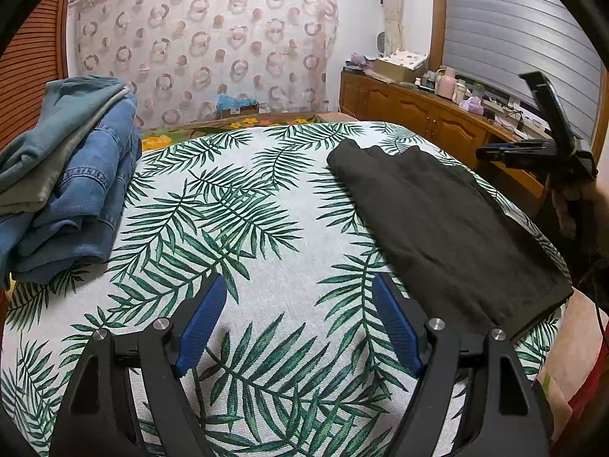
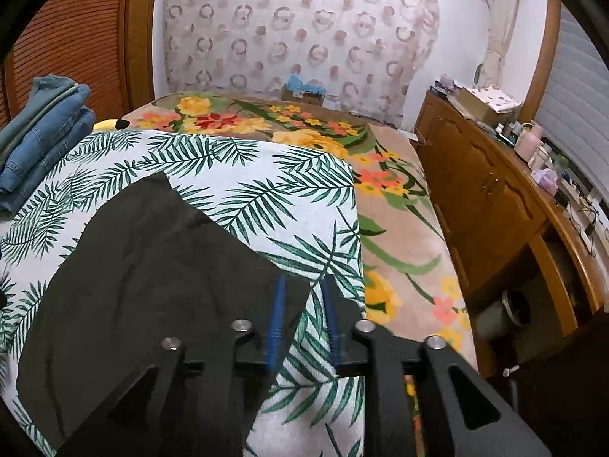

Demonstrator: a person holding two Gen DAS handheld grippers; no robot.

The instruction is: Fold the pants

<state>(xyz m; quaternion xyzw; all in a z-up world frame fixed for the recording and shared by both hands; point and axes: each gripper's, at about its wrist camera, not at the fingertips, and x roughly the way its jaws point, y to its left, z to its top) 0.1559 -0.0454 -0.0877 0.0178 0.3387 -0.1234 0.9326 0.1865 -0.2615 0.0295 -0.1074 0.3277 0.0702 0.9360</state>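
Pants (image 1: 437,221): black, folded into a long flat strip on the leaf-print sheet (image 1: 247,228), lying toward the bed's right edge.

Left gripper (image 1: 297,323): jaws spread wide, nothing between the blue pads (image 1: 201,323), only bare sheet. Pants sit just right of and ahead of its right finger, not touching as far as the view shows.

Right gripper (image 2: 302,327): jaws narrow but with a visible gap, leaf print showing through it. In the right wrist view the pants (image 2: 152,266) fill the lower left, their near right corner passing by the left pad (image 2: 276,327); can't tell whether it touches. Nothing pinched.

In the left wrist view the right gripper (image 1: 533,148) hangs above the bed's right edge, beyond the pants' long side.

Mid distance: stack of folded denim and grey-green clothes (image 1: 64,175) at the sheet's far left, well apart from the pants.

Far: floral blanket (image 2: 323,133) past the sheet, wooden cabinet (image 2: 487,190) along the right, circle-pattern curtain (image 1: 205,45) on the back wall.
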